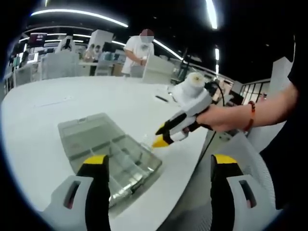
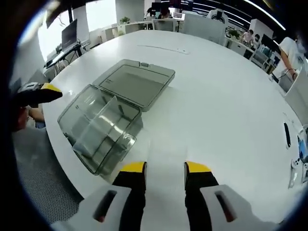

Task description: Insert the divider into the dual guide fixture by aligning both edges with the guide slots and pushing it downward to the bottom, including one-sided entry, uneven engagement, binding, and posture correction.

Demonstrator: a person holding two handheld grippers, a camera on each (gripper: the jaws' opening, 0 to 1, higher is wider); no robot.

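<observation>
A clear plastic compartment box point(image 2: 98, 132) stands near the white table's point(image 2: 216, 96) edge, its lid point(image 2: 137, 84) lying open flat behind it. Clear partitions point(image 2: 103, 120) stand inside it. In the left gripper view the box point(image 1: 113, 154) lies just beyond my left finger. My left gripper point(image 1: 159, 163) is wide open with nothing in it, hovering over the table edge; its yellow tip point(image 2: 45, 91) shows beside the box. My right gripper point(image 2: 164, 168), held by a hand, has narrow jaws on a faint clear divider point(image 2: 163, 151). It hovers at the box's corner point(image 1: 161, 137).
A grey mesh chair point(image 1: 255, 159) sits below the table edge, also seen as mesh chair point(image 2: 43, 187). A black pen-like object point(image 2: 287, 134) and small items lie far right on the table. A person in white point(image 1: 139, 48) stands beyond the table, among desks and monitors.
</observation>
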